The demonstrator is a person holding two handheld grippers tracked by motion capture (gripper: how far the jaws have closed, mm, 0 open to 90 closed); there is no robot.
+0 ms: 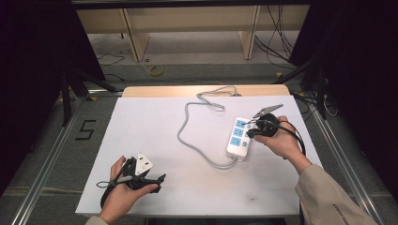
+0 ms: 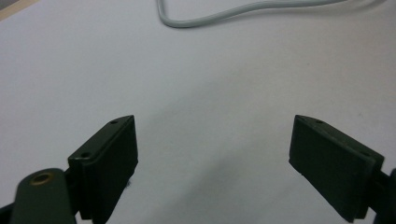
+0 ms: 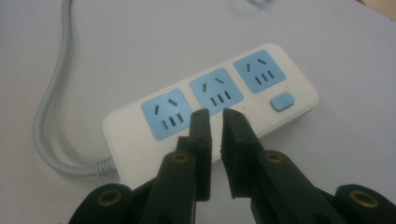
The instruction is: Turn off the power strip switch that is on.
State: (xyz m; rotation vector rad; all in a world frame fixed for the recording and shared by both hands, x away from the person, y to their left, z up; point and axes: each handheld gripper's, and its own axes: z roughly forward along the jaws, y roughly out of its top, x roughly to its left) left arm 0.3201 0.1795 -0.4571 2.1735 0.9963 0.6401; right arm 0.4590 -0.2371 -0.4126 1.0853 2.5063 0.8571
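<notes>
A white power strip (image 1: pixel 239 137) with three blue sockets and a blue switch (image 3: pixel 282 101) lies flat at the table's right. Its grey cable (image 1: pixel 187 131) loops off toward the far edge. My right gripper (image 1: pixel 249 130) hovers at the strip's right side. In the right gripper view its jaws (image 3: pixel 215 114) stand a narrow gap apart over the strip's (image 3: pixel 210 107) near edge, below the middle socket, with nothing between them. My left gripper (image 1: pixel 159 183) rests near the front left, jaws wide apart (image 2: pixel 215 135) above the bare white surface. The cable (image 2: pixel 210 16) lies far ahead of it.
The white tabletop (image 1: pixel 141 140) ends in a wooden strip (image 1: pixel 164 90) at the far side. Beyond it stand wooden shelf legs and loose wires on the floor. Metal rails run along both sides of the table.
</notes>
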